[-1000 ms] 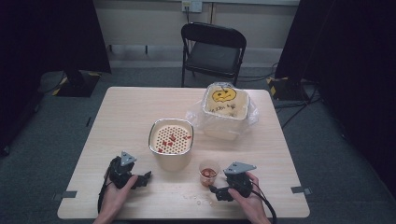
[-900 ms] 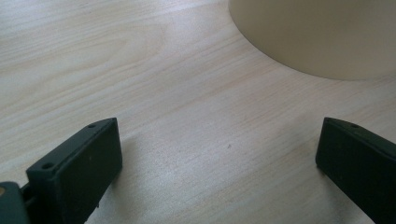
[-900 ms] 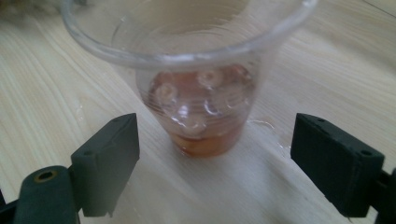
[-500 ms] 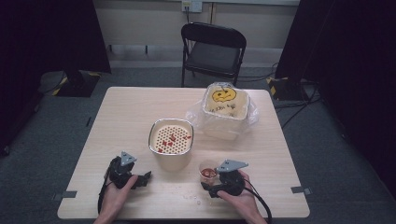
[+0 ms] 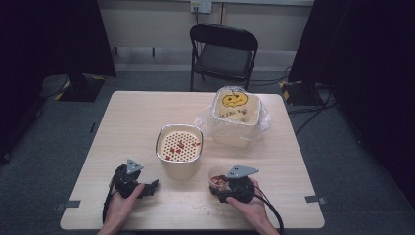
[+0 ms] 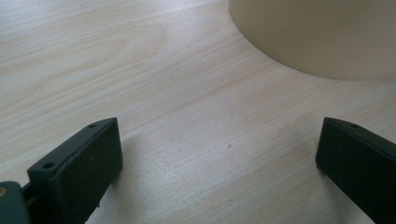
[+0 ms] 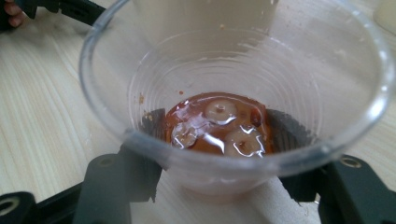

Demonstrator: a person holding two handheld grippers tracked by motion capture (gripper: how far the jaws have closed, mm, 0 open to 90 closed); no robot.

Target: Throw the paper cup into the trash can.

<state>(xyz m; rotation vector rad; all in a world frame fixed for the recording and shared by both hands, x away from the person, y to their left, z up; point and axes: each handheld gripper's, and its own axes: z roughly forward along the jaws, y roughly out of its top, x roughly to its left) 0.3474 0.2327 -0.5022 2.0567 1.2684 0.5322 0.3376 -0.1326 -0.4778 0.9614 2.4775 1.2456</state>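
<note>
Two hand-held grippers work near the front edge of a pale wooden table [image 5: 127, 112]. On the person's right, the right gripper [image 5: 219, 188] has just been closing its jaws on a small clear plastic cup [image 7: 233, 93], which now sits between them; both black jaws press against the cup's lower wall, so the cup appears held. Reddish sauce with a few pale round pieces lies in the cup's bottom. The left gripper [image 5: 149, 188] rests on the table with its jaws wide apart and nothing between them, just beside a tall cream container [image 5: 179, 147] topped by a perforated strainer holding red bits. Done well, this step likely calls for a gentle, level grip, since the thin cup could buckle or spill if squeezed hard or tipped early. Behind and to the right stands a lined tub [image 5: 236, 115] with a yellow face on it, near the cream container, so a lift should rise straight up first. Open tabletop lies to the left and far left; the front edge is close behind both hands.
</note>
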